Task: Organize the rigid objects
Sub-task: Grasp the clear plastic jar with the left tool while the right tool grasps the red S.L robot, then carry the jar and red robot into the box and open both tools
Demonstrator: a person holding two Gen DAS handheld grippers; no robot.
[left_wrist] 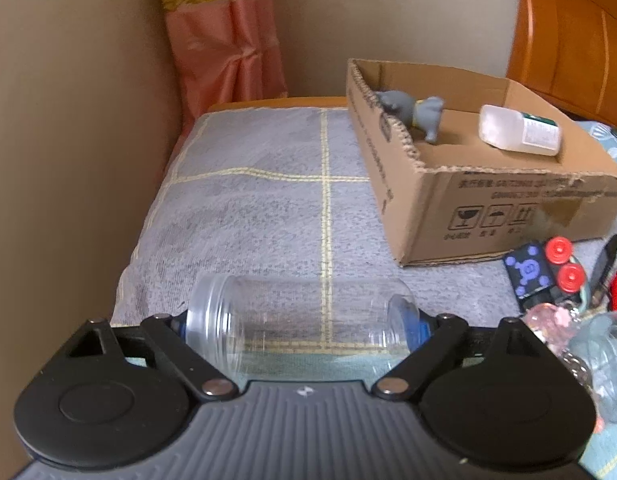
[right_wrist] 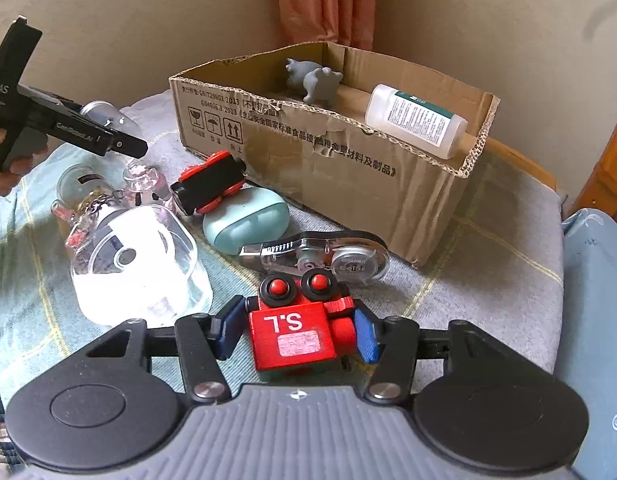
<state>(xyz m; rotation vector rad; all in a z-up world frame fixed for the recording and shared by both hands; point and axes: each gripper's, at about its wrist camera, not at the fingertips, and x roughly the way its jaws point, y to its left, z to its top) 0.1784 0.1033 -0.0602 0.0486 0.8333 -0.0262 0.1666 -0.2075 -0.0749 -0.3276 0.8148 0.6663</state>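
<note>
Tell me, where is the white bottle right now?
The white bottle lies on its side inside the cardboard box, right of the grey toy animal.

we see a grey towel [left_wrist: 268, 208] crossed by thin yellow lines that form a wide check. the curtain [left_wrist: 224, 40] is salmon pink with a band of gold pattern. the cardboard box [right_wrist: 348, 160] is plain brown with black print and black handling symbols. inside it we see a grey toy animal [right_wrist: 314, 80] and a white bottle [right_wrist: 416, 120] with a green-topped label. the jar [left_wrist: 300, 324] is clear and colourless. the toy block [right_wrist: 296, 332] is red with white letters and black wheels capped in red. the case [right_wrist: 248, 220] is pale mint green. the right gripper's pads [right_wrist: 366, 334] are blue, its frame black.
</note>
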